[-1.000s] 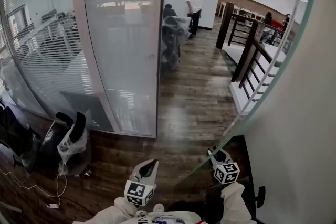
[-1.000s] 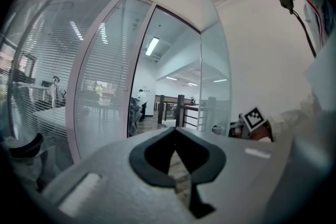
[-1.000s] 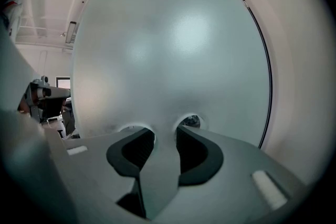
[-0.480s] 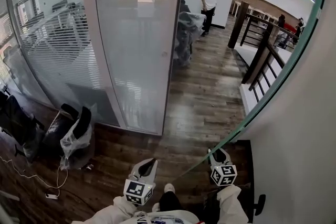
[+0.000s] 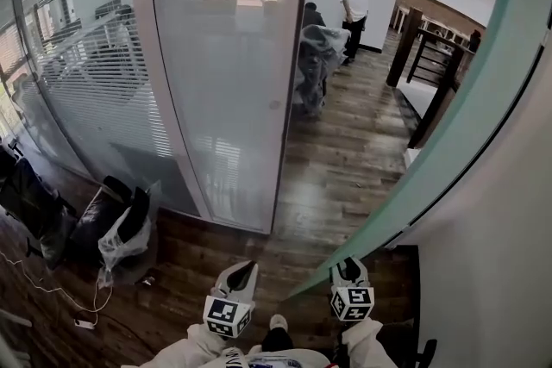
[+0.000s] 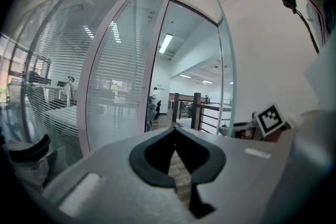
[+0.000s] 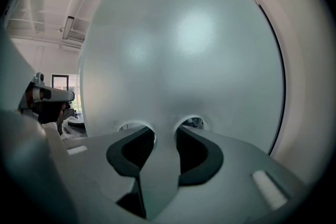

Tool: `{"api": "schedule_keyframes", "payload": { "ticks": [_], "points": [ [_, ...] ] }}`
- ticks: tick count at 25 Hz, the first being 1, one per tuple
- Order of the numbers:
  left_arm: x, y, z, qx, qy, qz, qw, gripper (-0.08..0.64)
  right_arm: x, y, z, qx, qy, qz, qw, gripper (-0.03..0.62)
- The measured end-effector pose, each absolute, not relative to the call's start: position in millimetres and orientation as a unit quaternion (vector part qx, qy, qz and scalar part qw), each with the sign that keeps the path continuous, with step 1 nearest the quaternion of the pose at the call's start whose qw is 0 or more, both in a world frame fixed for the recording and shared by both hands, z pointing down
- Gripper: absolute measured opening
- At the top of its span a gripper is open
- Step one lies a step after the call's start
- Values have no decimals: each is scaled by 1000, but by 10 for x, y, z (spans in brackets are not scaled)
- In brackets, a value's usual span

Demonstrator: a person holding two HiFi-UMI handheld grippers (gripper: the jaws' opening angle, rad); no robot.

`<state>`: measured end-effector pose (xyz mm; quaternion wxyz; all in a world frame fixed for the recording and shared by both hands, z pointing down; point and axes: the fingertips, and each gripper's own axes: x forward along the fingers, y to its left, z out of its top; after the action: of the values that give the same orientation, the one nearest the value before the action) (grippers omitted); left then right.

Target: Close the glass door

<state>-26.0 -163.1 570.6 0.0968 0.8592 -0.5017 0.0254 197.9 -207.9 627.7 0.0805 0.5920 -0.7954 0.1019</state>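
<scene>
The glass door (image 5: 429,161) is a frosted pane with a green edge that runs from the top right down to my right gripper (image 5: 347,268). In the right gripper view the door (image 7: 184,50) fills the picture. Its edge passes between the jaws of the right gripper (image 7: 165,131), which are shut on it. The fixed frosted panel (image 5: 226,65) stands to the left, and the doorway between shows wooden floor (image 5: 341,151). My left gripper (image 5: 244,271) hangs low in the middle, shut and holding nothing (image 6: 175,129). The door's edge (image 6: 227,76) rises to its right.
Black chairs wrapped in plastic (image 5: 121,228) stand by the glass wall at the left, with a white cable (image 5: 52,306) on the floor. Beyond the doorway are a wrapped chair (image 5: 315,56), a standing person (image 5: 354,4) and a dark stair railing (image 5: 431,73). A white wall (image 5: 500,254) is at the right.
The door's green edge has swung left and now covers more of the right side. My right gripper has shifted left with it. The frosted panel looms closer.
</scene>
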Motion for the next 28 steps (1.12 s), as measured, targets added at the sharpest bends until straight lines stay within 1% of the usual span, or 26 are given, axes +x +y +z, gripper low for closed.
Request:
{"api": "schedule_keyframes", "payload": {
  "ticks": [12, 20, 28],
  "points": [
    [-463, -2164, 5794, 830, -547, 38, 100, 3, 1678, -2662, 6380, 605, -780, 107, 120, 133],
    [-501, -2434, 5845, 809, -576, 49, 105, 3, 1502, -3066, 6381, 606, -776, 119, 127, 132],
    [-426, -2705, 5788, 804, -587, 39, 92, 3, 1396, -3395, 6411, 598, -783, 112, 130, 132]
  ]
}}
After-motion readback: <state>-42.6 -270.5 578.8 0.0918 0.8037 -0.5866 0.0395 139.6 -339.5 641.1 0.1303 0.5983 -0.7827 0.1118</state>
